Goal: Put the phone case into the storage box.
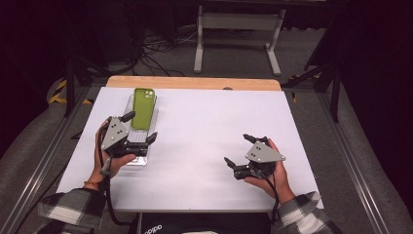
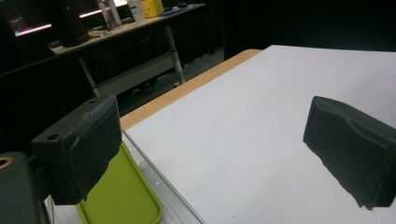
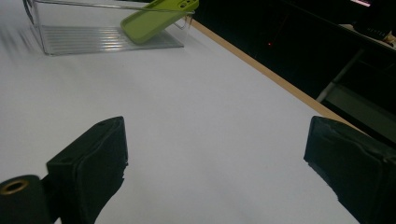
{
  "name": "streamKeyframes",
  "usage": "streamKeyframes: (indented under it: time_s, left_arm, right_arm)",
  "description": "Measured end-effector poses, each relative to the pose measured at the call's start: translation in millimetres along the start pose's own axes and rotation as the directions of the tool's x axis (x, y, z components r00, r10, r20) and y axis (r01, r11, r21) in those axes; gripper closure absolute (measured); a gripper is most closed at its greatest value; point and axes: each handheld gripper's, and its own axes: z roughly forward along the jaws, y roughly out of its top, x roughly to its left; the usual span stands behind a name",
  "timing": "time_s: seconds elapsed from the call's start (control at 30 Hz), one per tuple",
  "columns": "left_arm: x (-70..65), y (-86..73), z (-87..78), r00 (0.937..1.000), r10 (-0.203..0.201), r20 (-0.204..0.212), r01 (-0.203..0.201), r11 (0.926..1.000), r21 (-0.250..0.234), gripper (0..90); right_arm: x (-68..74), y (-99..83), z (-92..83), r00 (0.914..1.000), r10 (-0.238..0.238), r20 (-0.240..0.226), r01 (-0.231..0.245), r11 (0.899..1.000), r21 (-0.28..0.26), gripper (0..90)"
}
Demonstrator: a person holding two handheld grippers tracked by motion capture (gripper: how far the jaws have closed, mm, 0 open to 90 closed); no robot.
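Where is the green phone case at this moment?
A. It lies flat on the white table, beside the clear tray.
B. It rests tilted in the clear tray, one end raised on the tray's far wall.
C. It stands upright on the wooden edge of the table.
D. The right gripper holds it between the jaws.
B: the green phone case leans in the clear tray, its upper end on the tray's far wall; both grippers are open and hold nothing.

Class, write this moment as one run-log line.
left gripper: open, over clear tray | right gripper: open, empty | green phone case: tilted in tray
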Motion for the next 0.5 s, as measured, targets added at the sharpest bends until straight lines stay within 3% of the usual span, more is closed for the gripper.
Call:
streamKeyframes:
  time_s: [0.5]
  left_arm:
    - [-20.7, -1.5, -11.2, 0.9990, 0.043, 0.016, -0.042, 0.9986, -0.032, 3.5]
  right_arm:
    - [2.9, 2.2, -1.7, 1.0000, 0.003, -0.002, -0.003, 1.000, -0.016, 6.5]
